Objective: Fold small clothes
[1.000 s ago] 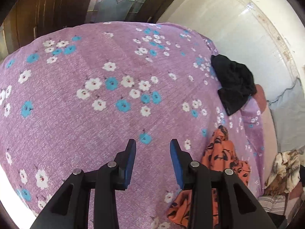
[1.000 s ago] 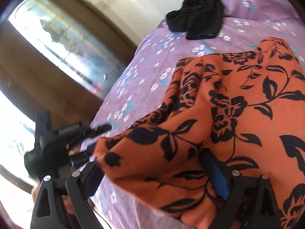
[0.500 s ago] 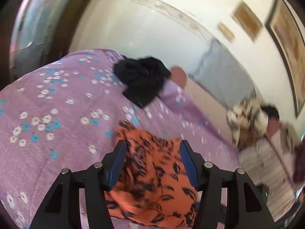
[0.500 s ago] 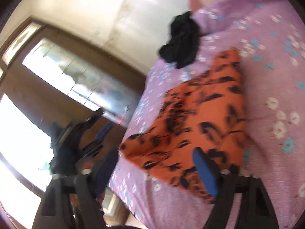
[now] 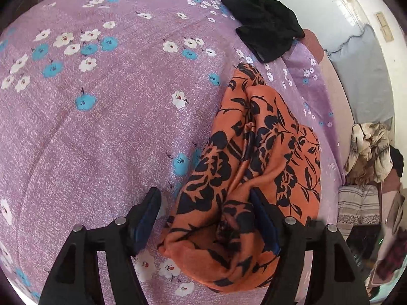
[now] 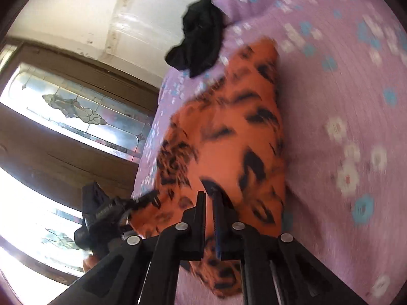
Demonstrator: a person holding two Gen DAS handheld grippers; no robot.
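Note:
An orange garment with black flowers (image 5: 254, 152) lies rumpled on a purple flowered bedsheet (image 5: 101, 127). My left gripper (image 5: 203, 195) straddles its near end, and its jaws are opening. The right finger touches the cloth and the left finger stands clear over the sheet. In the right wrist view, which is blurred, the orange garment (image 6: 229, 132) stretches away from my right gripper (image 6: 209, 198). That gripper's fingers are pressed together on the garment's near edge. The left gripper (image 6: 142, 200) shows at the garment's left side. A black garment (image 5: 264, 25) lies crumpled farther back.
The black garment (image 6: 201, 38) sits near the bed's far edge by a white wall. Beyond the bed's right side lie a cream patterned cloth pile (image 5: 368, 147) and a striped cloth (image 5: 356, 203). A wooden door with leaded glass (image 6: 76, 106) stands left of the bed.
The left gripper swung from bare sheet to over the orange garment and its jaws widened. The right gripper's jaws went from wide around the garment to closed at its near edge.

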